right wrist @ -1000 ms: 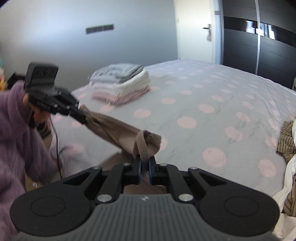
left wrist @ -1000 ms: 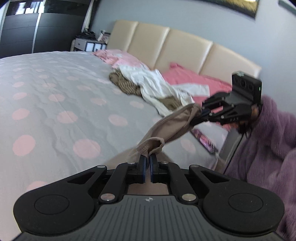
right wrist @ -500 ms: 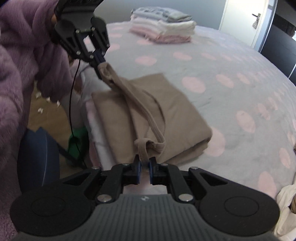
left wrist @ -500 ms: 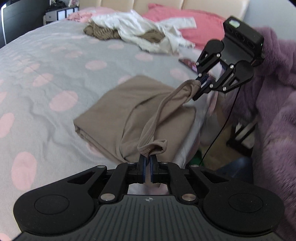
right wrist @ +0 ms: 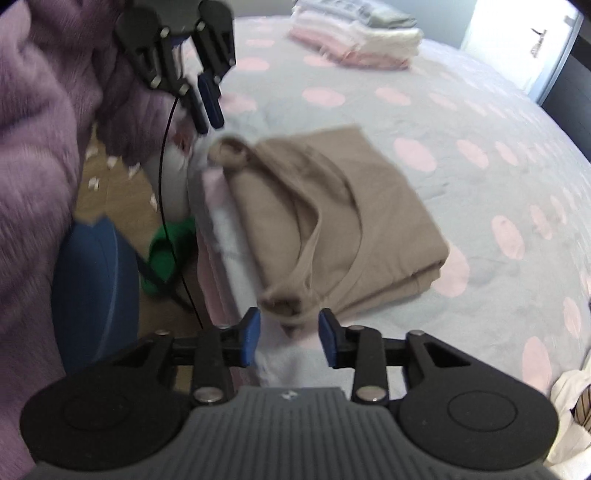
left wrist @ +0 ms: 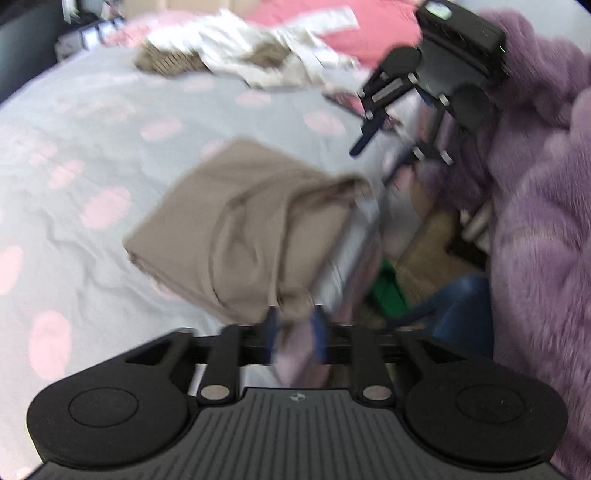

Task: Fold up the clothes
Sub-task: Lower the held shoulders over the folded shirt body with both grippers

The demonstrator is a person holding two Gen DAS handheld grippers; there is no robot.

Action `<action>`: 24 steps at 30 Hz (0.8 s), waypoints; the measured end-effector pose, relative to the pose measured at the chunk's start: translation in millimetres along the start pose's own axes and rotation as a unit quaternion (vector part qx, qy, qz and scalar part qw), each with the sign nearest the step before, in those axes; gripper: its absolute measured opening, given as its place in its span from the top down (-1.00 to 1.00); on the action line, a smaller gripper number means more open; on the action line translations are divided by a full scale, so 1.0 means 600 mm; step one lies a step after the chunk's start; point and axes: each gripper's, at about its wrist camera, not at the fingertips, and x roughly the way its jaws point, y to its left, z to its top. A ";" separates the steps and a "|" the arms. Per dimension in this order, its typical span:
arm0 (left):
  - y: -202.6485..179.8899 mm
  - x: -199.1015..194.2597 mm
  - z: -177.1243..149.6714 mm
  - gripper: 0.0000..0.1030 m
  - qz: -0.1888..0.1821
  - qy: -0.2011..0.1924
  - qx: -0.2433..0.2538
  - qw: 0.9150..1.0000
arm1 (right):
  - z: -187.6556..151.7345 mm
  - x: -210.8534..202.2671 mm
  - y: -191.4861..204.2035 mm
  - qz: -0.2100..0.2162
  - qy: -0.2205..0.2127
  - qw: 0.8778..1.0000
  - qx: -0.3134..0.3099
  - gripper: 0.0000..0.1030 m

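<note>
- Folded tan cotton top sits on the grey bed with pink dots, right at the edge.
- Left tool and right tool are both opening, straps between the jaws, not pinched.

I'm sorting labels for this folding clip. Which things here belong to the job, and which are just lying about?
Belongs to the job:
- tan garment, folded on the bed
- left gripper and right gripper, jaws opening beside its strap ends
- folded stack
- unfolded heap

Just lying about:
- green item on the floor
- pink pillow
- blue object
</note>
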 end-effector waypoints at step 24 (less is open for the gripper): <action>-0.057 0.086 0.001 0.96 0.064 0.090 0.085 0.990 | -0.001 0.071 0.006 0.001 0.045 0.999 0.030 0.80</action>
